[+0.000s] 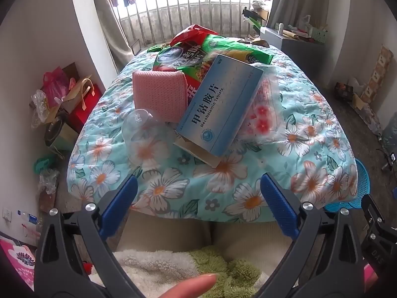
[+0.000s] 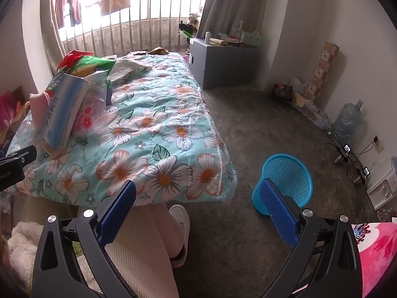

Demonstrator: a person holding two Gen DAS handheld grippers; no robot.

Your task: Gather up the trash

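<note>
A: Reading left to right in the left wrist view: a clear plastic cup [image 1: 146, 136] lies on its side on the floral quilt [image 1: 248, 193], touching a pink cloth [image 1: 160, 94]. What is printed on the box beside them?

B: The blue medicine box [image 1: 220, 109] reads "Mecobalamin Tablets" beneath Chinese characters; its near flap hangs open. It leans on a green snack bag [image 1: 198, 54] with white Chinese lettering too warped to read, a red wrapper [image 1: 191, 33] behind that. A clear bag with red flowers [image 1: 263, 114] lies just right of the box.

A: And the claws?

B: The left gripper [image 1: 198, 206] has its blue pads spread wide over the quilt's near edge, holding nothing. The right gripper [image 2: 198, 213] is likewise spread wide and empty, above the grey floor.

A: Where does the trash stand relative to the bin?

B: The pile sits at the quilt's left; the blue mesh basket [image 2: 285, 181] stands on the floor, just right of the quilt's corner, partly hidden by the right pad.
</note>
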